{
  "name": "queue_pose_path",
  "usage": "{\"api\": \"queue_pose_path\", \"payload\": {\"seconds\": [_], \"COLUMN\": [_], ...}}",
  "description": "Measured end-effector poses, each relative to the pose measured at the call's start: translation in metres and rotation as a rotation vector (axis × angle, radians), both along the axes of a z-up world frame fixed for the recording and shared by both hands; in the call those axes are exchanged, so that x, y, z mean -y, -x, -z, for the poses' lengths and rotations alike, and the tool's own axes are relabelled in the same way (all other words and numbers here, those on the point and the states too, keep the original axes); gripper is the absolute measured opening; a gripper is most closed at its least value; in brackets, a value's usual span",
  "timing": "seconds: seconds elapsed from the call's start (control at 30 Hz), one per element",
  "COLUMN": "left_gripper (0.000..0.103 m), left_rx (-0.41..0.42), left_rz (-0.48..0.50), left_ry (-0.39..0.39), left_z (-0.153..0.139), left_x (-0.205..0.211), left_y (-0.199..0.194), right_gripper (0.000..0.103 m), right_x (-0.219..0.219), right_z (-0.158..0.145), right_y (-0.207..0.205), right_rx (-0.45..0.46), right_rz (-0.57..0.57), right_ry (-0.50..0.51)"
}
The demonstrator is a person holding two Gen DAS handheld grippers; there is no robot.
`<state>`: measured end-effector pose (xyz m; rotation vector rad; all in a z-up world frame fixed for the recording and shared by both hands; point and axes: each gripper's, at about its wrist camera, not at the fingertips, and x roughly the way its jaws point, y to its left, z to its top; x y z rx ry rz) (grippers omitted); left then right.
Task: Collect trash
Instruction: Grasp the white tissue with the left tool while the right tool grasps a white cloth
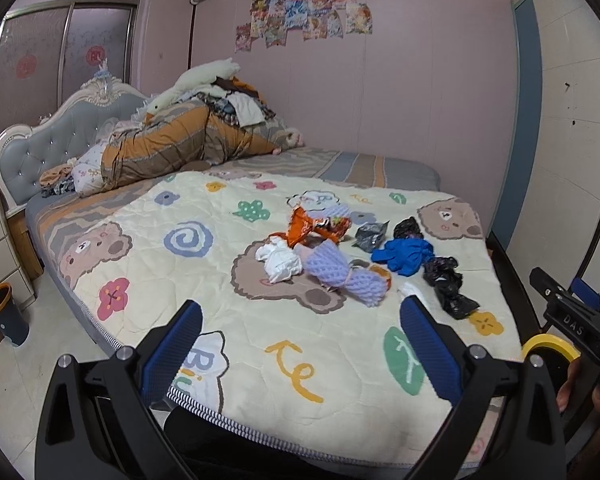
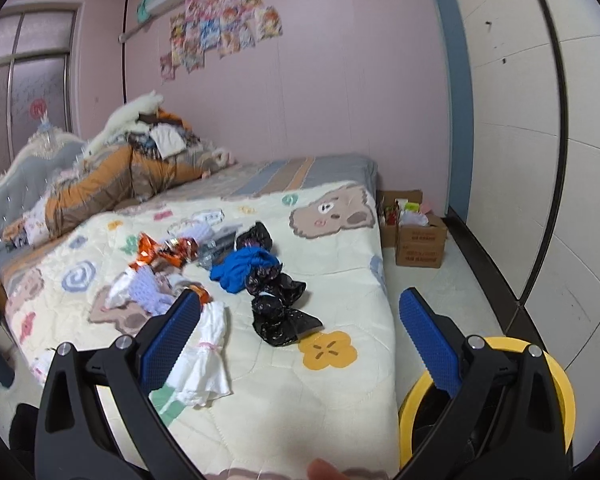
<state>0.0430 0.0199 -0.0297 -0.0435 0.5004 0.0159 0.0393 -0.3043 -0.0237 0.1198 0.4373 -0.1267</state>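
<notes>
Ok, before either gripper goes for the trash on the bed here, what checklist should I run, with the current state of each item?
1. Left gripper open and empty: ok.
2. Right gripper open and empty: ok.
3. Trash in plain sight on the quilt: ok; black bag, blue bag, orange wrapper and white bag all lie uncovered.
4. Nearest piece lined up: not ok; the white bag sits beside the right gripper's left finger, not between the fingers.
5. Bin ready: ok; yellow-rimmed bin stands on the floor by the bed.
6. Bin has room: cannot tell.
</notes>
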Motion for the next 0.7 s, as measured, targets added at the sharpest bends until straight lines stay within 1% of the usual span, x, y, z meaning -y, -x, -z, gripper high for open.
{"api": "queue_pose_path", "payload": {"seconds": [0.07,0.13,0.23,0.3,0.33,0.4,0.47,0.57,0.7], "left_gripper": [0.096,0.096,0.096,0.096,0.096,0.096,0.096,0.096,0.096], "left_rx": [-0.026,-0.058,-0.101,-0.134,-0.138,-0.148,-0.167,-0.22,-0.267], "left_rz": [-0.005,-0.004,0.003,0.026,0.033,0.028,0.013,0.042,0.042], "left_ry": [-0.006,-0.004,0.013,0.02,0.023,0.017,-0.02,-0.004,-0.028], "left_z": [0.004,0.007,0.016,0.024,0.026,0.032,0.038,0.046,0.055], "left_x": [-0.008,-0.013,-0.027,-0.037,-0.04,-0.049,-0.055,-0.06,-0.058], "left_y": [-0.014,-0.031,-0.055,-0.075,-0.081,-0.096,-0.115,-0.145,-0.185], "right_gripper": [0.095,0.095,0.095,0.095,0.095,0.095,0.095,0.095,0.095], "right_x": [-0.001,-0.005,-0.006,-0.007,-0.01,-0.017,-0.03,-0.051,-0.067], "right_z": [0.004,0.009,0.016,0.022,0.026,0.031,0.035,0.043,0.059], "right_y": [-0.019,-0.036,-0.056,-0.071,-0.079,-0.087,-0.091,-0.094,-0.104], "right_rx": [-0.041,-0.068,-0.085,-0.115,-0.148,-0.179,-0.202,-0.234,-0.296], "right_rz": [-0.016,-0.023,-0.017,-0.051,-0.077,-0.132,-0.192,-0.267,-0.32], "right_ry": [0.002,0.024,0.061,0.051,0.032,0.009,0.023,0.045,0.024]}}
